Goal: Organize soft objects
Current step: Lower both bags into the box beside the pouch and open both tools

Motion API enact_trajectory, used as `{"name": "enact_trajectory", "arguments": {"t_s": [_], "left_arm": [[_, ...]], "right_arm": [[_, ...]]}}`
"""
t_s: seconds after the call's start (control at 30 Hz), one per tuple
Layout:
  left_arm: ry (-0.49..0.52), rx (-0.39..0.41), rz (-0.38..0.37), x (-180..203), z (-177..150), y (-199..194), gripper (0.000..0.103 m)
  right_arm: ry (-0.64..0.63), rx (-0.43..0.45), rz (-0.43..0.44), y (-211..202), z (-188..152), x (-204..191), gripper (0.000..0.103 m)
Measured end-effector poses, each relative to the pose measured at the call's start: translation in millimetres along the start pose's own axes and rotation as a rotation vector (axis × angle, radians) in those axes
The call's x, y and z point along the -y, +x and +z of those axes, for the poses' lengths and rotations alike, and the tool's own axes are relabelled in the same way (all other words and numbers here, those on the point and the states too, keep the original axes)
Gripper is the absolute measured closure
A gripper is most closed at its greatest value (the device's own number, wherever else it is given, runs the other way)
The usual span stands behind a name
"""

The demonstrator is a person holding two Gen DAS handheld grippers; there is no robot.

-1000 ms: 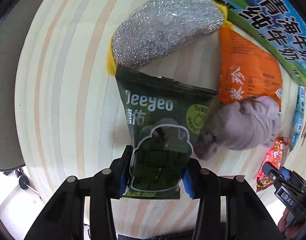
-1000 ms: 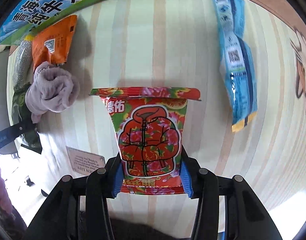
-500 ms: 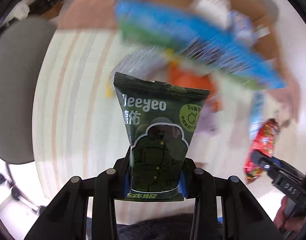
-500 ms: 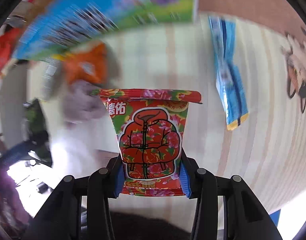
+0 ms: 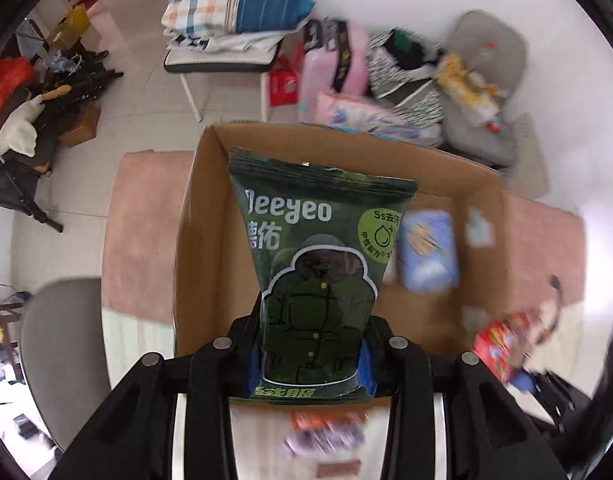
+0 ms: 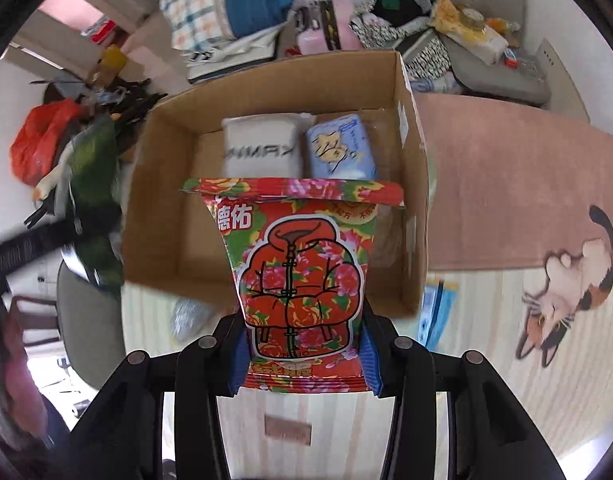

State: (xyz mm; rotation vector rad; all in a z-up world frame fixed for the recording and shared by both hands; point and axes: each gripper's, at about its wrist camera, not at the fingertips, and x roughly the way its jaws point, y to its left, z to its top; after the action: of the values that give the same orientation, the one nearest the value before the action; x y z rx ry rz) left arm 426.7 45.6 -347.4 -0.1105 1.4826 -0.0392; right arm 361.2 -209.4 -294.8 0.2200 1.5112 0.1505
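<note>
My left gripper is shut on a dark green Deeyeo packet and holds it upright in the air, in front of an open cardboard box. My right gripper is shut on a red floral packet and holds it upright before the same box. Inside the box lie a pale blue pack and a white pack. The red packet shows blurred at the right of the left wrist view. The green packet shows blurred at the left of the right wrist view.
The box stands on a pink mat on the striped table. A blue packet, a silver scrubber and a blurred grey cloth lie on the table below. A grey chair stands left. Clutter covers the floor behind.
Both grippers have lifted their packets off the table and tilted up toward the cardboard box. The table items have dropped out of view below.
</note>
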Motion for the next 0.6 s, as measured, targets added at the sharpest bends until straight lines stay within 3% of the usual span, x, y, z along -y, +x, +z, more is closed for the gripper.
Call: {"name": "enact_trajectory", "arguments": {"t_s": [0.2, 0.6], "left_arm": [[-0.022, -0.144, 0.071, 9, 63, 54, 0.069], [-0.004, -0.238, 0.11, 22, 90, 85, 0.069]], "right_arm": [[0.04, -0.07, -0.056, 58, 28, 13, 0.056], [0.004, -0.136, -0.155, 103, 35, 10, 0.056]]}}
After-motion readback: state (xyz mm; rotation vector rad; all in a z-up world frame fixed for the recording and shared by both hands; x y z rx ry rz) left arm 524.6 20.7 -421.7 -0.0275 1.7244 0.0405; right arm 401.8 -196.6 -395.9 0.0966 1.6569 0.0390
